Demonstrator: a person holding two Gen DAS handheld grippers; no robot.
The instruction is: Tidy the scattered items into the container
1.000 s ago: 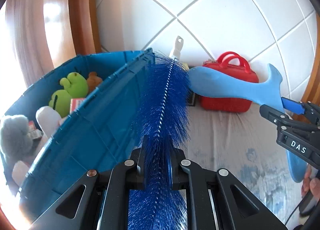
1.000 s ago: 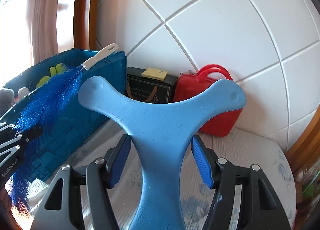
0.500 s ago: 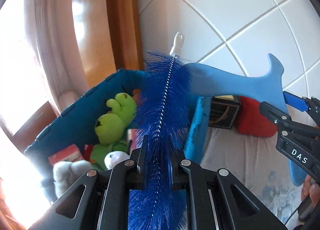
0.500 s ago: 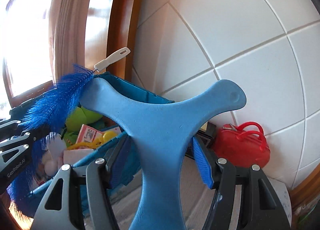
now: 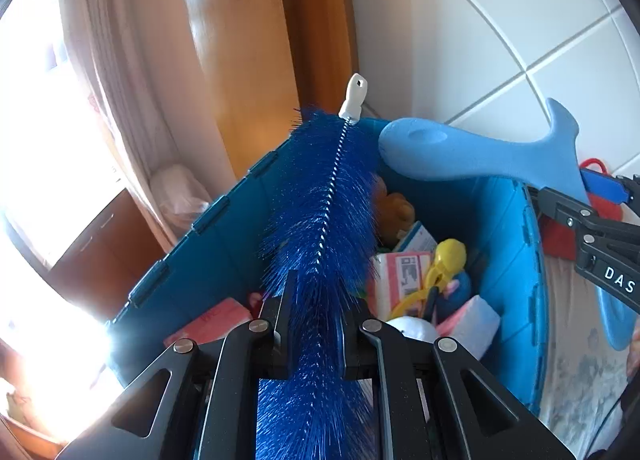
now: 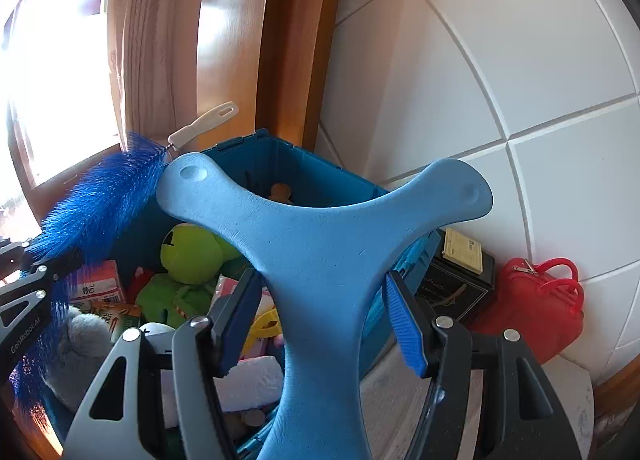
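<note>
While both tools hang above the blue container [image 5: 208,260], each one carries an item. Left gripper [image 5: 316,324]: jaws pinched on the bristles of a blue bottle brush [image 5: 324,212], which runs forward between the fingers, its white handle tip [image 5: 353,98] pointing away over the far rim. Right gripper [image 6: 320,324]: the light-blue three-armed foam piece [image 6: 320,244] stands between its blue pads [image 6: 404,324]; the left pad meets the stem, while at the right pad contact cannot be confirmed. One foam arm touches or nearly touches the brush near its handle end (seen in both views).

Container contents: a green plush toy [image 6: 192,256], a grey plush toy [image 6: 80,344], a brown figure [image 5: 394,210], a yellow plastic item [image 5: 444,264], a white rounded object [image 5: 412,330] and several small cartons.

Outside the container, against the white tiled wall [image 6: 480,80], stand a black box [image 6: 456,288] and, just beside it, a red case [image 6: 536,308]. Both rest on a patterned cloth surface [image 5: 576,360].
</note>
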